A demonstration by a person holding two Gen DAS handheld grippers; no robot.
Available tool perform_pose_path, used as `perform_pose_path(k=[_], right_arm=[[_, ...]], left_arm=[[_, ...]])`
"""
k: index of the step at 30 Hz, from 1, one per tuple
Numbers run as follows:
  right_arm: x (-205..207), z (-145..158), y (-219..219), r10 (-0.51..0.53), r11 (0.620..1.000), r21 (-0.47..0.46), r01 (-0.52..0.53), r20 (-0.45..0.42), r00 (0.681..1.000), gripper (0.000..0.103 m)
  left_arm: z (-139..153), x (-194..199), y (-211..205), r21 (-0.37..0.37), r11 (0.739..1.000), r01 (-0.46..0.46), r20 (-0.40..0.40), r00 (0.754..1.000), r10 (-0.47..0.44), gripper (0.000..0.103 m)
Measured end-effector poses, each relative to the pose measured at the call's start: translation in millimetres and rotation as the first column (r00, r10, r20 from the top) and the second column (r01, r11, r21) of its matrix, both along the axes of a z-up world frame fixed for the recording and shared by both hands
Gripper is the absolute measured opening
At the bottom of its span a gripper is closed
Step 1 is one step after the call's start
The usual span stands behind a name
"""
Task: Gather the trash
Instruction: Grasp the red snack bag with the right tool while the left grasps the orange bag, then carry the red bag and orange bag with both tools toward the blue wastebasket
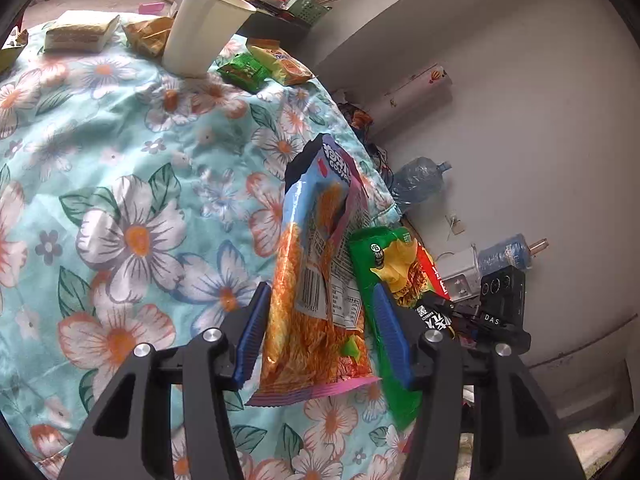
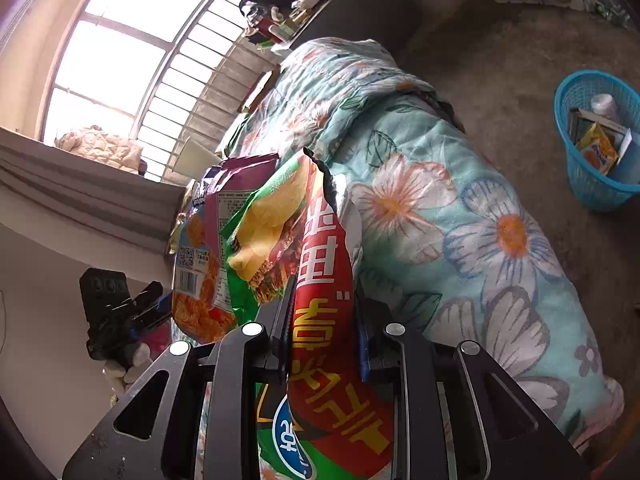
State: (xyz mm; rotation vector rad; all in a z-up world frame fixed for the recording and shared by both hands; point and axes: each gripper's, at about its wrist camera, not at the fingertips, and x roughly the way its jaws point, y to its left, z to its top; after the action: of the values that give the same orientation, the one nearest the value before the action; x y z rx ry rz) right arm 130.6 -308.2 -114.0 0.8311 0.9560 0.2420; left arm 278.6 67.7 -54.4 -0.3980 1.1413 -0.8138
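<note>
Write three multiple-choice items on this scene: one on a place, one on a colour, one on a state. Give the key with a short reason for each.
1. Where does the white paper cup stand?
A. on the floral cloth
B. in the basket
C. on the floor

2. What colour is the basket on the floor?
A. red
B. blue
C. white

3. What is between the fingers of the right gripper?
A. nothing
B. a water bottle
C. a red snack bag

Key:
1 A, the cup stands upright on the floral cloth, near the far wrappers.
2 B, the basket's mesh wall is blue in the right wrist view.
3 C, the red snack bag is pinched between the fingers, with a green snack bag beside it.
</note>
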Motion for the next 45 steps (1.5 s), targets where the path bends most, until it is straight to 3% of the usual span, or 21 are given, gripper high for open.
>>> perform_pose_path(k=[4,6,9,12,18,22,31,40,45], right_arm=[[-1.4,-0.4,0.3,-0.004,1.0,-0.01,0.004,-0.002,1.0,0.023],[-3.8,2.0,-0.2,-0.011,1.0,-0.022,0.011,0.002,1.0,0.022],[-8.0,4.2,-2.7,-0.025,0.999,-0.02,0.025,0.007,1.0,0.022],[-15.0,9.2,-5.8,-0.033,0.999,-0.025,0.033,0.013,0.999,0.022],[-27.3,19.0,-9.6,-0.048,0.998,-0.033,0.049,0.037,0.998,0.022],[-27.7,20.4,4.3,-0.011,0.999,-0.039,0.013,0.046,0.999,0.022],[-23.8,23.3,28.5,0.031,0.996,-0.082,-0.027,0.047,0.998,0.022],[-15.9,25.5,40.7,0.049,0.991,-0.128,-0.042,0.051,0.998,0.022],[-15.9,23.3,46.3,0.056,0.99,-0.132,-0.049,0.05,0.997,0.022]], left_arm=[[-23.2,8.4,-11.7,0.043,0.999,-0.022,-0.108,0.994,0.026,0.048],[-28.0,5.8,-12.3,0.074,0.996,-0.039,-0.112,0.993,0.048,0.025],[-25.1,1.3,-12.9,0.075,0.996,-0.048,-0.105,0.993,0.056,0.01],[-7.8,-15.2,-11.8,0.084,0.996,-0.039,-0.038,0.998,0.042,0.002],[42.4,-69.5,9.6,0.181,0.98,-0.079,0.109,0.992,0.06,0.002],[62.4,-104.8,12.7,0.176,0.983,-0.057,0.118,0.992,0.036,0.003],[39.8,-131.2,-15.0,0.181,0.983,0.017,0.049,0.998,-0.027,0.008],[36.7,-130.8,-39.1,0.128,0.989,0.068,0.047,0.996,-0.074,0.033],[30.8,-124.6,-47.0,0.129,0.99,0.057,0.04,0.997,-0.062,0.034]])
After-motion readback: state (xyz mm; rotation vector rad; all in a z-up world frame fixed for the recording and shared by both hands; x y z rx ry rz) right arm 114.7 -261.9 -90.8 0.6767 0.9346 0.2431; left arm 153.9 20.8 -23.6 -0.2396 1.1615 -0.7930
